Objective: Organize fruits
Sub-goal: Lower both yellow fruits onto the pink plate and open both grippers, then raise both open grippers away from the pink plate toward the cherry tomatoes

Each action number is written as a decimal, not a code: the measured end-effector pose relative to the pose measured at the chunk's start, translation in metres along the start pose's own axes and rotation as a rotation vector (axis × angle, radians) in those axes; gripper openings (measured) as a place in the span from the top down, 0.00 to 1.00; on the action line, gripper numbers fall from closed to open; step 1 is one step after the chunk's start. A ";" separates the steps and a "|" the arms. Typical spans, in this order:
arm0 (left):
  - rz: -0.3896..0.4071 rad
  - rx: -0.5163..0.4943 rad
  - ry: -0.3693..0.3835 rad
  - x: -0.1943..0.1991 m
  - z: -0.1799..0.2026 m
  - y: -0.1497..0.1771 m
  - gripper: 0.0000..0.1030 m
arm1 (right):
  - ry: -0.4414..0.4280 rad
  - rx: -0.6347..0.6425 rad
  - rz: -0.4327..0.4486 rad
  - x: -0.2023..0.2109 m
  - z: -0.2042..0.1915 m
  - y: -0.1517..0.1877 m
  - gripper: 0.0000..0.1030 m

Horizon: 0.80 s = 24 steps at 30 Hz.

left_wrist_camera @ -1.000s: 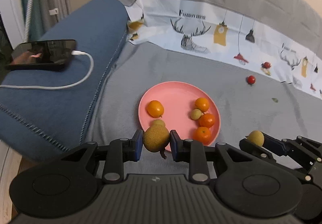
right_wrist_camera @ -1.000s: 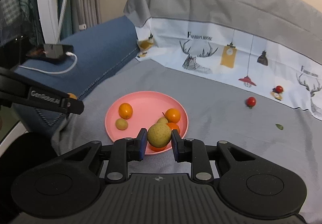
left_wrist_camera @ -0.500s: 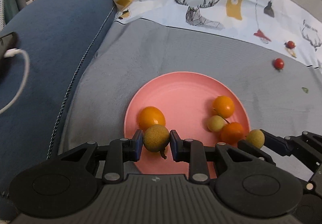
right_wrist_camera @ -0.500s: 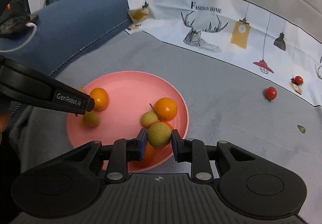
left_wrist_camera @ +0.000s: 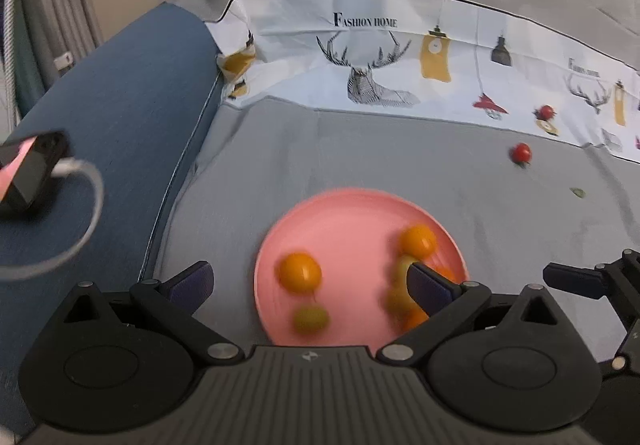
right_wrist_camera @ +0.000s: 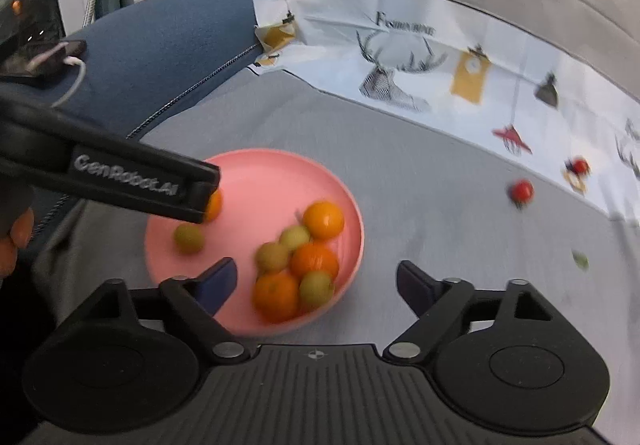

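Left wrist view: the left gripper [left_wrist_camera: 310, 279] hangs over the near edge of the pink plate [left_wrist_camera: 352, 217], its jaws having just swung wide open, with nothing pinched between them; a yellow-green fruit [left_wrist_camera: 311, 319] lies loose on the plate below the gap, just beside an orange one [left_wrist_camera: 300, 272]. More fruit, orange and greenish, is bunched on the plate's right side, partly hidden behind the gripper's right finger [left_wrist_camera: 430, 287] and blurred. The plate rests on a grey cloth [left_wrist_camera: 400, 157]; a red tomato [left_wrist_camera: 522, 153] sits well apart on it, near a printed white cloth [left_wrist_camera: 360, 57]. A phone [left_wrist_camera: 28, 173] with a white cable [left_wrist_camera: 80, 229] lies on the blue cushion [left_wrist_camera: 120, 105] at left. The right gripper's fingertips [left_wrist_camera: 576, 279] poke in at the right edge. Right wrist view: the right gripper [right_wrist_camera: 316, 279] is also spread open after just releasing, empty, its left finger [right_wrist_camera: 218, 279] over the plate [right_wrist_camera: 260, 177] and its right finger over the cloth [right_wrist_camera: 420, 185]. Between them a heap of orange and green fruit [right_wrist_camera: 298, 257] rests on the plate's near right side; one green fruit [right_wrist_camera: 188, 239] lies alone to the left. The left gripper's finger [right_wrist_camera: 132, 177] crosses the plate's far left, covering part of an orange fruit. The tomato [right_wrist_camera: 522, 191] lies off to the right.
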<state>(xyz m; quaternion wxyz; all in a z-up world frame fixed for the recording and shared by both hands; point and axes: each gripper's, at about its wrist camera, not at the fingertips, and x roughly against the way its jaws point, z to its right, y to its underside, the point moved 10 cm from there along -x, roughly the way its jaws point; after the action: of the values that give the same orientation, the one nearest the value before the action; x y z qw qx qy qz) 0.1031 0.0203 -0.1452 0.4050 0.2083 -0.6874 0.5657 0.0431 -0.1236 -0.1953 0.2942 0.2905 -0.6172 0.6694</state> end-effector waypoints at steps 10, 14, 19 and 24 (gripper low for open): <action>-0.065 0.105 -0.057 0.099 -0.030 0.064 0.00 | -0.002 -0.005 0.055 0.102 -0.030 0.025 0.05; -0.015 0.153 -0.067 0.132 -0.035 0.070 0.00 | 0.028 0.025 0.160 0.141 -0.036 0.020 0.03; 0.097 0.157 -0.059 0.174 -0.028 0.066 0.00 | -0.006 0.008 0.303 0.187 -0.040 0.018 0.03; 0.184 0.166 -0.070 0.209 -0.025 0.063 0.00 | -0.129 -0.089 0.464 0.232 -0.028 0.015 0.01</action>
<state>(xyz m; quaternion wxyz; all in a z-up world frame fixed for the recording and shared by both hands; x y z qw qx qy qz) -0.0583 0.0974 -0.0172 0.3087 0.1964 -0.6683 0.6477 -0.1214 -0.0884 -0.0325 0.1048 0.1699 -0.7138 0.6713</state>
